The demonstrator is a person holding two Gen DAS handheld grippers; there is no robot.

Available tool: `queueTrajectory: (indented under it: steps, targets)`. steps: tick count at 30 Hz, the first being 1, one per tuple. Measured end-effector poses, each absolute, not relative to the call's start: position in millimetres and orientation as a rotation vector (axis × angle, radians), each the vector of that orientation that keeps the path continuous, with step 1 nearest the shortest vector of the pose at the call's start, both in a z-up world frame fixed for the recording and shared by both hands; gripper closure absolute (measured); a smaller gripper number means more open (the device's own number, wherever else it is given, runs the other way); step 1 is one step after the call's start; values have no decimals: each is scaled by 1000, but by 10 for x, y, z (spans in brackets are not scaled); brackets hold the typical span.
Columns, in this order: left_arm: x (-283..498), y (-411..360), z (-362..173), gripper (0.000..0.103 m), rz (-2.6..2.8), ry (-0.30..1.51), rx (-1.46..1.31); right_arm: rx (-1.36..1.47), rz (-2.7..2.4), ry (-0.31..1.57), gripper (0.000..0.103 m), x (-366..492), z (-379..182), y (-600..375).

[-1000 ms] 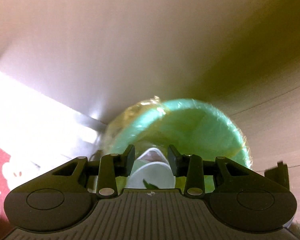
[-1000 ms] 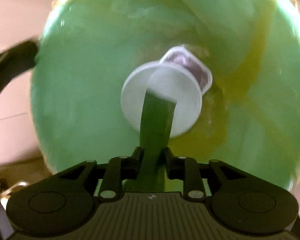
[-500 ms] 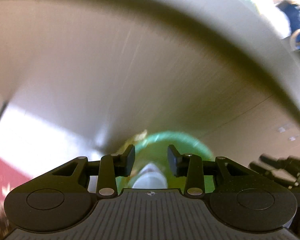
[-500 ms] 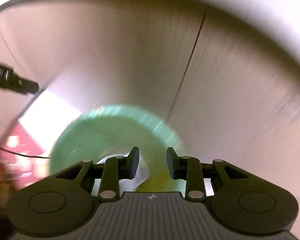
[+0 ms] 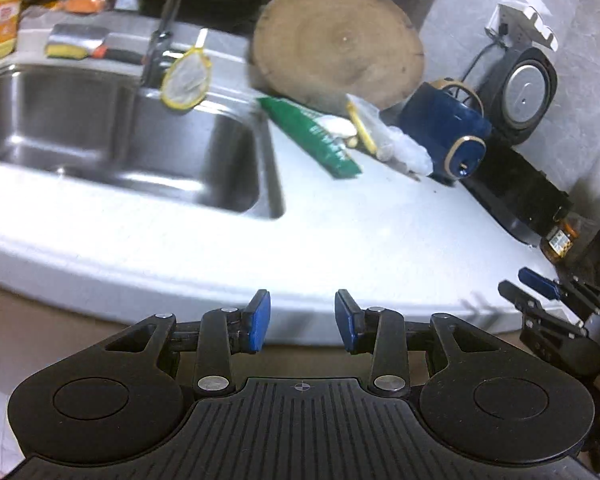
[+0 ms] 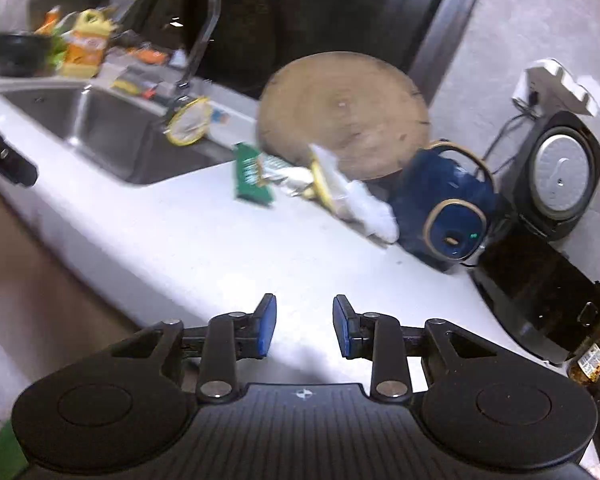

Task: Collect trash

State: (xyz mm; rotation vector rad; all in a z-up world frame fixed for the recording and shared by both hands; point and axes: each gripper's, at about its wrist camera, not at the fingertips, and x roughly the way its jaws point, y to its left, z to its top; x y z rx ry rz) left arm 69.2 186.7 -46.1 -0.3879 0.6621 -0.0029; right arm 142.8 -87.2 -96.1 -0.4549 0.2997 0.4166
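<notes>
Ahead of both grippers, on the white counter, the remaining trash is seen against the round wooden board: a green wrapper and a crumpled clear bag. The wrapper's long axis runs slantwise from the board toward the counter's front edge. The left gripper and the right gripper are each held part open on nothing. The right gripper is judged nearer. Bare counter lies between; the sink borders the left.
</notes>
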Motion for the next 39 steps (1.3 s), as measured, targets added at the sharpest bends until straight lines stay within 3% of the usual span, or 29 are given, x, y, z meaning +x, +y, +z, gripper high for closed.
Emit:
queueTrajectory:
  steps: [8,14,18,22,29,33,39]
  targets:
    - [1387,1640,-438,63,37,669,-437,-235,433,455,74,2273,-694,-1109]
    - [2134,1522,-396,63,149,692,-488,-114,531,618,64,3071,-648,-1302]
    - [2698,1558,-287,63,263,651,-463,-111,531,578,48,3428,-619,-1348]
    - [3314,1684,-310,63,295,671,-559,-176,608,556,47,3736,-599,-1261]
    - [4222,1760,-463,63,482,689,-425,-223,684,487,44,4086,-519,-1142]
    - [4532,1842,-607,63,495,704,-420,-209,744,462,31,4454,-404,-956]
    - [4779,1667,-791,62,366,746,-310,-143,803,584,30,5361,-480,-329]
